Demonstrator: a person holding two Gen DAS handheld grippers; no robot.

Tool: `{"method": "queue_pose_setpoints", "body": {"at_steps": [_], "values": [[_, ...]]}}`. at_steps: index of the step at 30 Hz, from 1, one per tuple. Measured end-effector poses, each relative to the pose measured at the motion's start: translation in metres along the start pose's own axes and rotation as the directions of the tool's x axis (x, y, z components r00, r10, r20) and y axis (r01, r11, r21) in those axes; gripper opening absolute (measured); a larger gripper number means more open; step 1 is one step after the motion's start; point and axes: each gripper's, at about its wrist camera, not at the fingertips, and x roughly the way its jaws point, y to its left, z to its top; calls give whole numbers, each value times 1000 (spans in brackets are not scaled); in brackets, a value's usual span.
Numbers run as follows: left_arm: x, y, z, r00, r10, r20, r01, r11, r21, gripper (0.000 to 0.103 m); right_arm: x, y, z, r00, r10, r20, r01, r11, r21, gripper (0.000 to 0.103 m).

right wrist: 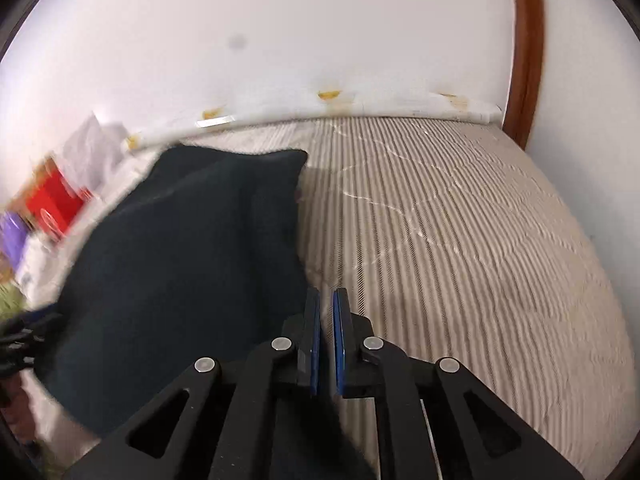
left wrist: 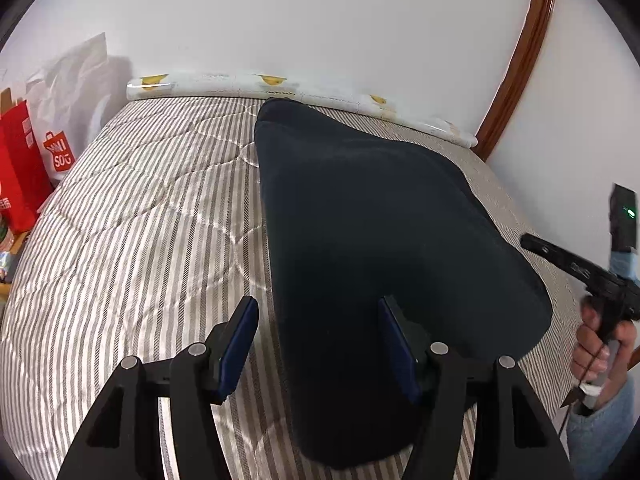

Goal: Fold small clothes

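A dark navy garment (left wrist: pixel 380 240) lies spread flat on the striped bed. My left gripper (left wrist: pixel 316 346) is open, its fingers straddling the garment's near left edge just above it. In the right wrist view the same garment (right wrist: pixel 180 272) lies to the left. My right gripper (right wrist: pixel 326 340) is nearly closed with a thin gap between its blue pads; dark cloth shows beneath the fingers, and whether cloth is pinched cannot be told. The right gripper's body and the hand holding it (left wrist: pixel 600 320) show at the right edge of the left wrist view.
The striped quilted bed cover (left wrist: pixel 140 240) spreads under everything, with bare cover to the right (right wrist: pixel 460 240). A white roll with yellow marks (left wrist: pixel 280 88) lies along the wall. Red and white shopping bags (left wrist: pixel 24 160) stand at the left. A brown wooden frame (left wrist: pixel 520 60) curves up the wall.
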Motion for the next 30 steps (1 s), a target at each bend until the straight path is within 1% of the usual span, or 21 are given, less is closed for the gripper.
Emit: {"method": "queue_pose_setpoints", "body": {"at_steps": [2,3,4,5,7,10,12,13,14,16,18,19,20,21,22,23,24,26,28,29,30], "values": [[-5,-2,-3,1000,15,6,-15,1000,1,60,-16,4,-11,999,33,12,-33,999,-7,10],[-8,-3,-5,1000,24,9,-24,1000,2,60,-22,6,-15,999,37,18,-37,999,-17,11],[-11,-5,-8,999,32,11,-32,999,4,60,-26,9,-20,999,40,22,-40,999,-29,17],[-15,-7,-11,999,42,16,-42,999,5,60,-31,12,-28,999,50,20,-49,998,-44,25],[-21,-9,-16,999,52,15,-52,999,2,60,-34,17,-42,999,50,5,-49,997,-59,31],[-28,-10,-23,998,61,5,-61,998,-5,60,-34,22,-60,999,-33,-15,32,994,-106,31],[-33,-12,-27,997,78,1,-78,997,-3,60,-37,23,-70,993,-118,-20,115,985,-128,31],[-36,-13,-28,996,88,0,-88,996,-1,60,-40,22,-71,989,-145,-20,141,982,-129,31],[-41,-15,-29,995,101,-2,-101,995,2,60,-45,20,-72,987,-158,-21,154,981,-122,31],[-50,-20,-29,993,114,5,-115,993,10,58,-60,15,-71,990,-144,-12,143,987,-79,31],[-62,-26,-30,994,112,14,-113,994,13,58,-73,14,-67,991,-136,7,136,989,-54,32],[-67,-29,-30,994,112,17,-112,994,15,58,-83,15,-64,991,-134,22,135,990,-42,38],[-75,-34,-31,993,112,25,-113,993,21,58,-92,16,-62,992,-125,33,126,992,-31,51],[-81,-38,-31,993,115,33,-116,993,26,58,-99,18,-60,993,-110,41,111,994,-21,58],[-88,-42,-30,992,122,45,-123,992,32,58,-107,20,-57,995,-88,52,89,996,-14,69],[-95,-46,-29,990,130,59,-132,991,34,60,-117,23,-54,995,-66,71,67,998,-11,73],[-104,-51,-28,987,139,75,-142,989,32,62,-128,27,-51,993,-58,99,59,998,-11,75],[-122,-60,-25,983,155,100,-157,987,16,70,-146,36,-48,987,-82,137,85,996,-14,81],[-135,-68,-22,983,153,105,-153,988,-5,72,-159,42,-46,985,-88,146,92,996,-15,81],[-140,-71,-21,983,146,112,-146,989,-12,79,-165,44,-45,987,-79,139,83,996,-17,81],[-148,-76,-20,982,140,125,-139,990,-14,82,-173,46,-46,989,-69,133,72,997,-12,81]]}}
